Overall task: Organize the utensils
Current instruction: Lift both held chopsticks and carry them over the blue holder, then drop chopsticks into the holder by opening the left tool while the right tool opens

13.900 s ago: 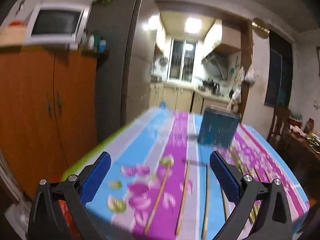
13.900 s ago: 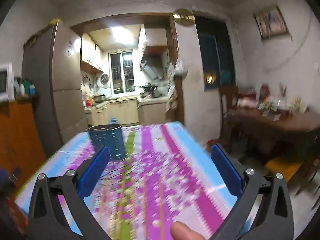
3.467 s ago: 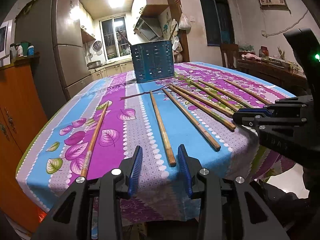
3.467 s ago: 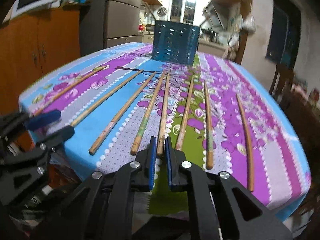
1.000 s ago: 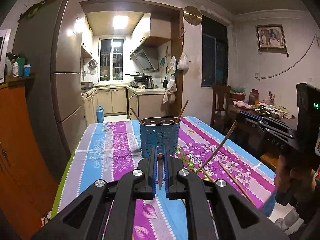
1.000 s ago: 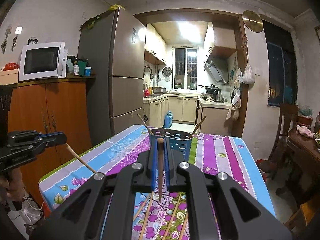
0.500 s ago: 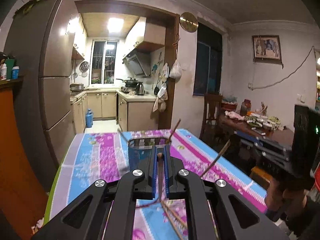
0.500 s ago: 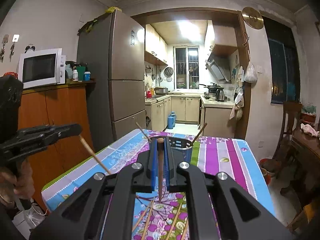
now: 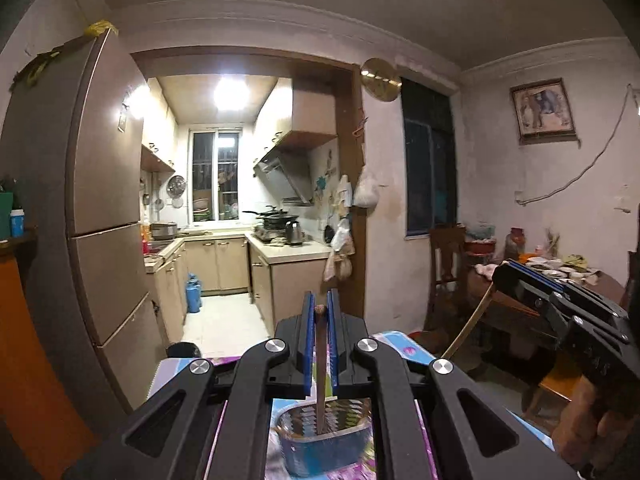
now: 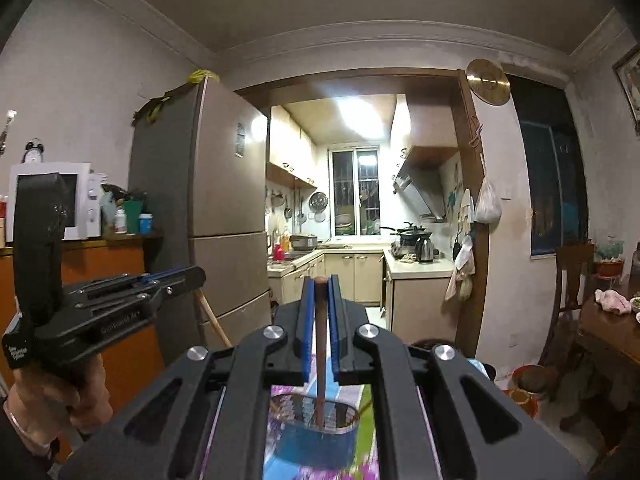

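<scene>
My left hand-held gripper point(image 9: 320, 314) and right hand-held gripper point(image 10: 320, 286) each clamp a chopstick point(image 9: 320, 360), held level above the holder point(image 9: 320, 444) at bottom centre.

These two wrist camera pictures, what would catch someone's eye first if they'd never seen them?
In the left wrist view, the left claw is shut on a wooden chopstick that hangs down toward the blue utensil basket on the table below. The right wrist view mirrors it: the right claw grips its own chopstick above that basket. Behind both, a brightly lit kitchen glows through a wooden doorway beside a tall fridge.
</scene>
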A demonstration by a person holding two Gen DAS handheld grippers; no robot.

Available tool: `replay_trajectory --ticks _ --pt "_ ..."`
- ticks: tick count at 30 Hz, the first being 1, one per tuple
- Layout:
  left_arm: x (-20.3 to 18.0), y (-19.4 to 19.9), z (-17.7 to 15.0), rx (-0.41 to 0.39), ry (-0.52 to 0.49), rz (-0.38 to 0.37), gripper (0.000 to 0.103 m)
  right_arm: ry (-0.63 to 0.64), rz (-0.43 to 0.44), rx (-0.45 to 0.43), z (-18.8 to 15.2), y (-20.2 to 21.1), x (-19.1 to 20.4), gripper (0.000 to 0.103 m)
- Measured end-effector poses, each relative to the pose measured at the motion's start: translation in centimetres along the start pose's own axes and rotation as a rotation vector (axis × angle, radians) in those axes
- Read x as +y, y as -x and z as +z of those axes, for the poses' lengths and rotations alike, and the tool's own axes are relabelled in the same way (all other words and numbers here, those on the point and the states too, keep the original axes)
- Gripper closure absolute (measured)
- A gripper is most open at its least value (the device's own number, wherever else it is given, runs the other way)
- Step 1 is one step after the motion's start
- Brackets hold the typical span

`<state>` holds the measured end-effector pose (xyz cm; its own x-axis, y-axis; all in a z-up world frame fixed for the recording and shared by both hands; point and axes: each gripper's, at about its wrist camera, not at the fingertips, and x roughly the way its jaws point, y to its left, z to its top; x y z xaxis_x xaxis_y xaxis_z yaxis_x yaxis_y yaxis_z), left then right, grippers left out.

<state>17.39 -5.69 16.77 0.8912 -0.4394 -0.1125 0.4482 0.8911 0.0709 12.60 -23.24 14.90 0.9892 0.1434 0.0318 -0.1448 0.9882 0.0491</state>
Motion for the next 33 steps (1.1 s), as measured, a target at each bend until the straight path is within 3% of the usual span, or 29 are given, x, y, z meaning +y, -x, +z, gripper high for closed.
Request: replay_trajectory --ticks 10,17,26,28,33 --pt "1.6 -8.2 -3.7 0.085 0.023 0.008 0.096 -0.045 -0.039 0.122 -5.5 -8.7 -1.7 0.098" --pt "2.5 -11.2 -7.5 0.138 0.035 0.002 0.095 -0.091 -0.032 0.212 -8.9 -11.2 -1.7 0.098" --pt "2.9 -13.0 -10.7 0.185 0.053 0.029 0.095 -0.080 -0.037 0.273 -11.1 -12.3 -0.6 0.094" --pt "3.2 -12.5 -10.5 0.174 0.061 0.025 0.095 -0.082 -0.044 0.259 -10.6 -11.9 -0.7 0.089" --pt "4.2 -9.1 -8.1 0.083 0.092 0.060 0.095 -0.085 -0.052 0.201 -7.8 -9.5 -1.3 0.089"
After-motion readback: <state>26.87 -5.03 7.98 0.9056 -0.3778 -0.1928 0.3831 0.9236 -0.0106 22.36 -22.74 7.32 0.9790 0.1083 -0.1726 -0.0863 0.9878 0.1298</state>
